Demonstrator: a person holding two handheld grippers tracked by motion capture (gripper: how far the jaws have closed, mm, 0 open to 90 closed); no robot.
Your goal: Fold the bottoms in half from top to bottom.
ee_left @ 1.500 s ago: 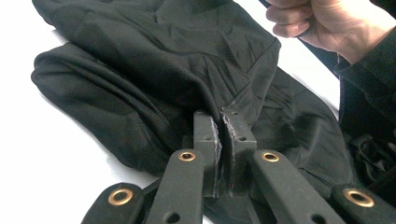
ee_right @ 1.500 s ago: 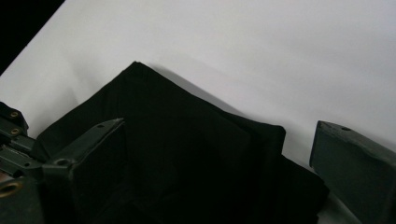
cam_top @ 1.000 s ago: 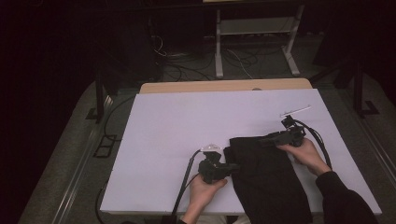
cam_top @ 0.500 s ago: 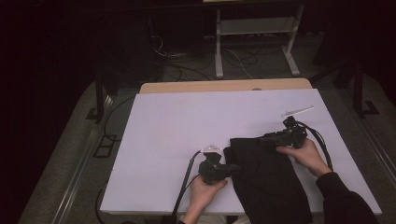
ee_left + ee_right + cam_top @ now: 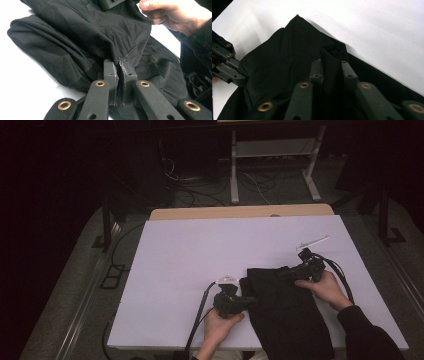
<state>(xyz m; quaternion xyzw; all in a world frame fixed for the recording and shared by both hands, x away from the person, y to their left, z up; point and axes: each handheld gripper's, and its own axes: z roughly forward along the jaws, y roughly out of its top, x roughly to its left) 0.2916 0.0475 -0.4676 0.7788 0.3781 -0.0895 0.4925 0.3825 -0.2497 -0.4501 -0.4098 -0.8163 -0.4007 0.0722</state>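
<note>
With both the left gripper (image 5: 117, 75) and right gripper (image 5: 331, 72) clamped on the black garment (image 5: 285, 310) at the table's (image 5: 200, 250) near right, folding seems underway, unfinished.

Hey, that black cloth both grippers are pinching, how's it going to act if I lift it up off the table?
The black cloth will probably hang limp: it already folds and creases around the left gripper. It looks thin, so likely light, though the far part lying flat may drag. The right gripper has bunched a fold between its jaws, so its hold looks fair.
</note>
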